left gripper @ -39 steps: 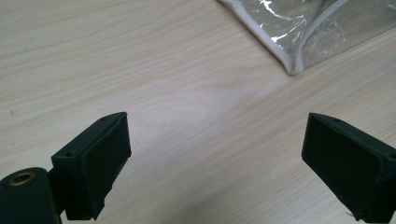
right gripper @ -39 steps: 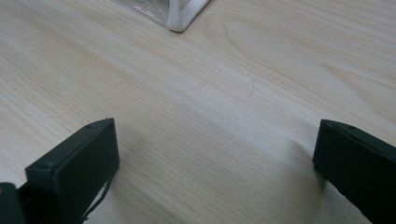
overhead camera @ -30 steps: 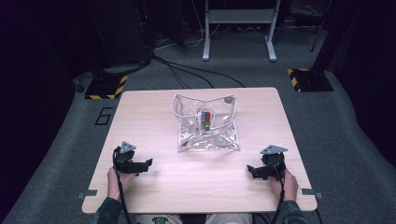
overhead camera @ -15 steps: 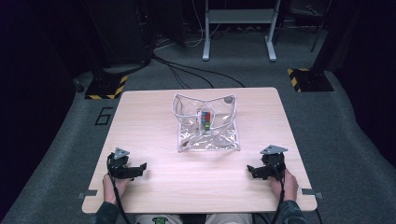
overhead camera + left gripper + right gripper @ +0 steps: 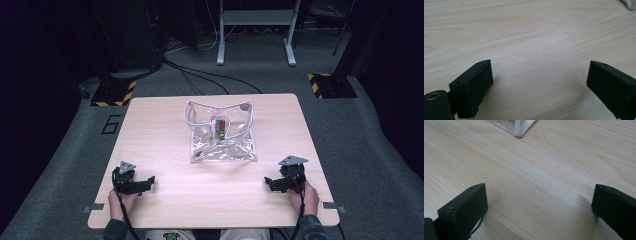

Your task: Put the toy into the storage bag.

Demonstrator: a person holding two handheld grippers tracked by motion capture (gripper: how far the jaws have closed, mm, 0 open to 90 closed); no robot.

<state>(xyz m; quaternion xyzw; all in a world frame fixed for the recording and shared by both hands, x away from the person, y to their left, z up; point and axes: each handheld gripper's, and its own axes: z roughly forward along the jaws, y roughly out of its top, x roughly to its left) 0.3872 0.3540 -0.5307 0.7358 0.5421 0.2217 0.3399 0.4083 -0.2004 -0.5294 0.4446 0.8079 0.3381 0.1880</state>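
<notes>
Both tongs rest spread on pale wooden table (image 5: pixel 165 125), grey carpet (image 5: pixel 380 150) around.

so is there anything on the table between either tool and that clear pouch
Nothing visible. Bare wood lies between the left tool and the clear pouch, and between the right tool and it. Both tools are open near the table's front edge, apart from the pouch, whose white corner shows ahead of the right one.

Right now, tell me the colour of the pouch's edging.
White; the pouch itself is clear. The high view shows it best.
</notes>
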